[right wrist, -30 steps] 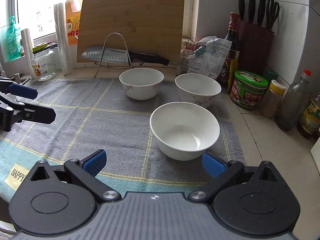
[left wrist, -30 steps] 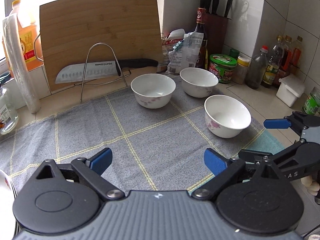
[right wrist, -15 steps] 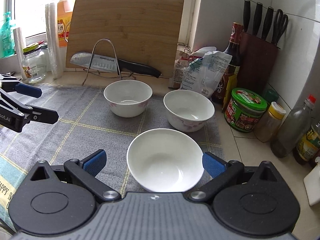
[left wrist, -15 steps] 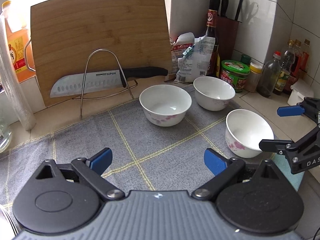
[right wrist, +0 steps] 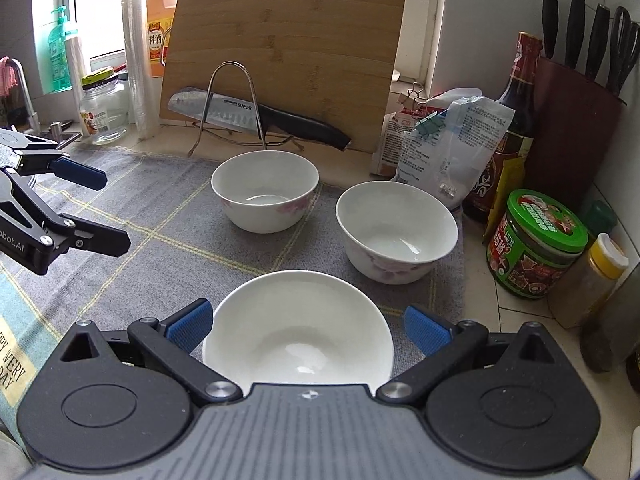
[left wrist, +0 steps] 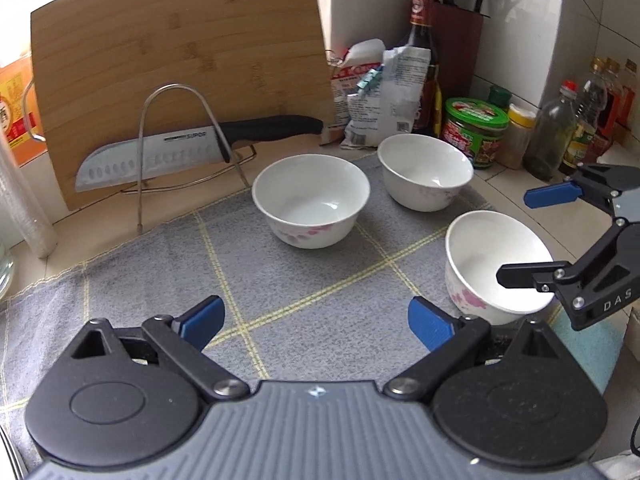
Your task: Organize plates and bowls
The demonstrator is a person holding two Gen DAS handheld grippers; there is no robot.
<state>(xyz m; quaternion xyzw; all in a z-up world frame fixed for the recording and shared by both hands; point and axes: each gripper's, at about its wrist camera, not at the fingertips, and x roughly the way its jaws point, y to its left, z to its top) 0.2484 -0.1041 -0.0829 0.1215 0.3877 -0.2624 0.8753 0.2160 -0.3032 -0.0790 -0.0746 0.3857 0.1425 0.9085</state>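
Note:
Three white bowls with pink flowers stand on a grey checked cloth. The back-left bowl and the back-right bowl stand free. The near bowl lies between the blue pads of my open right gripper. I cannot tell whether the pads touch it. My left gripper hangs open over bare cloth, with nothing between its fingers, short of the back-left bowl.
A bamboo cutting board leans at the back, with a knife on a wire rack in front of it. Snack bags, a sauce bottle, a knife block, a green-lidded jar and bottles crowd the right counter. A glass jar stands at the left.
Both grippers have moved forward toward the bowls. The near bowl now sits between the right gripper's fingers. Both grippers stay open.

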